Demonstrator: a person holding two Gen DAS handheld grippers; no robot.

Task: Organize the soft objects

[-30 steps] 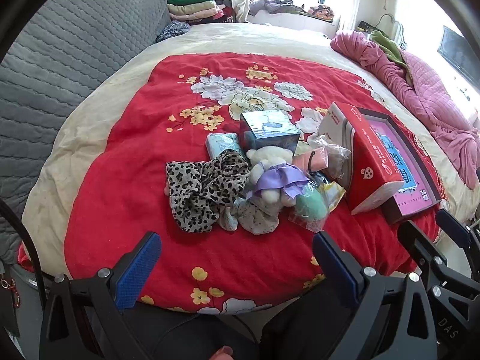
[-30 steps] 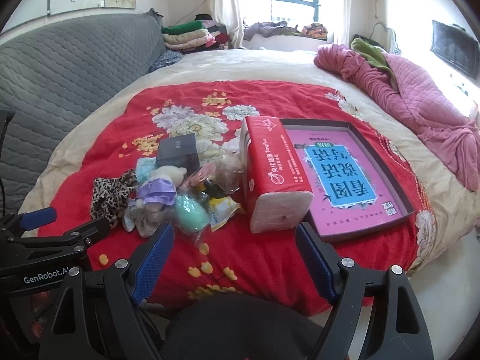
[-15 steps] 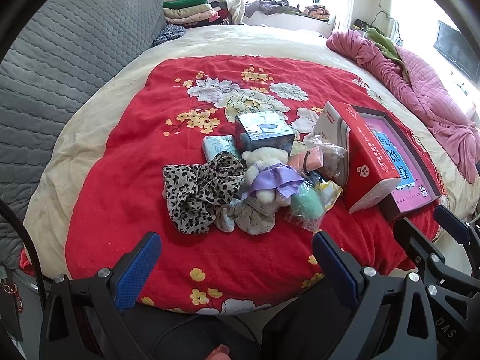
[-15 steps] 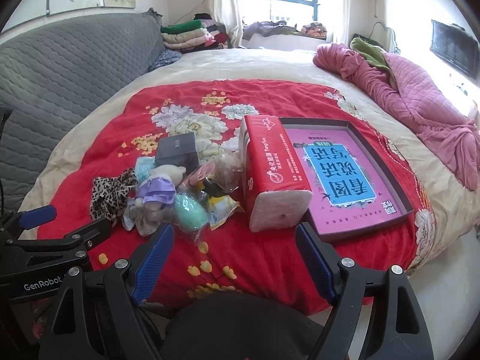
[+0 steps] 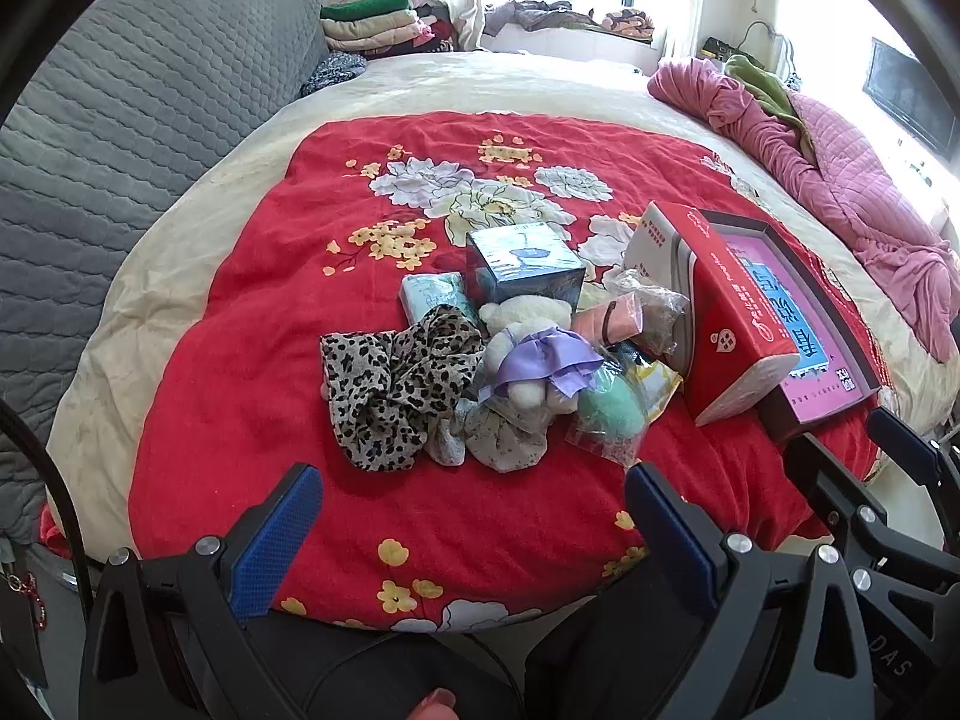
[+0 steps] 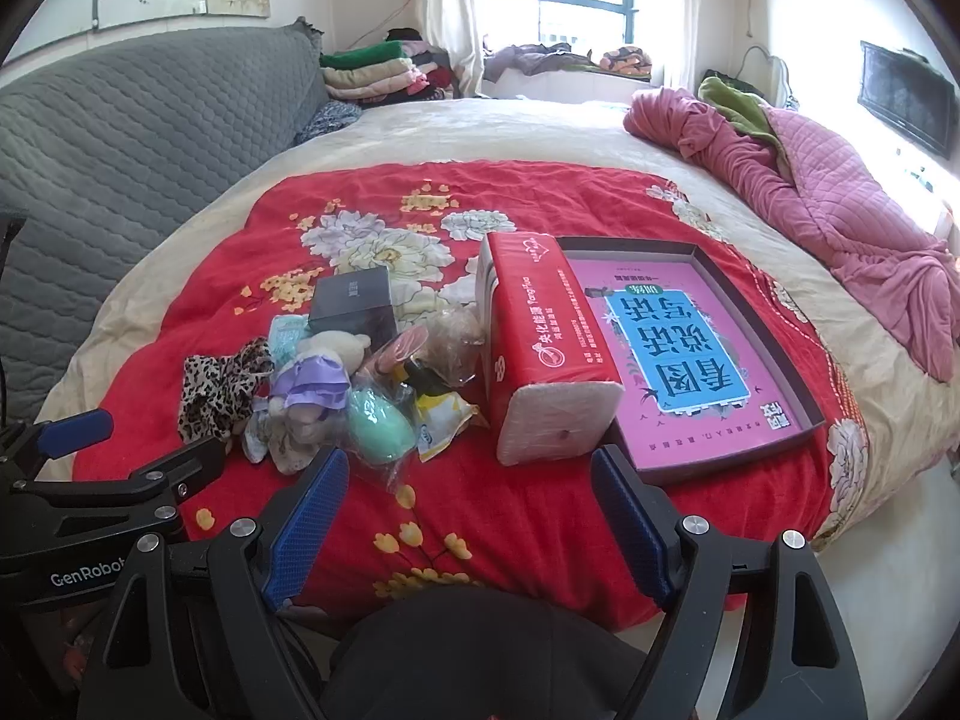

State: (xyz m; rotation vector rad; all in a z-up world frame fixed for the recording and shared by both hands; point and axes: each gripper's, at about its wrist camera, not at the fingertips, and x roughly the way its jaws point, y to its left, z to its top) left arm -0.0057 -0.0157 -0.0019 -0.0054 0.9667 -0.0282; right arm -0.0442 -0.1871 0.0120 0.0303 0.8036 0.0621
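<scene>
Little change vs 1 s ago: left claw (image 5: 468,531) crept slightly toward pile, right claw (image 6: 465,519) static. Both spread wide, empty. Plush bear (image 5: 528,354), leopard scrunchie (image 5: 393,381) untouched mid-bed. No sorting begun.

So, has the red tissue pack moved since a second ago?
No. The red tissue pack still lies against the pink box's left wall, same place.

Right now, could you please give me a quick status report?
Left gripper and right gripper open, empty. Soft toy untouched in pile. Tissue pack beside it.
</scene>
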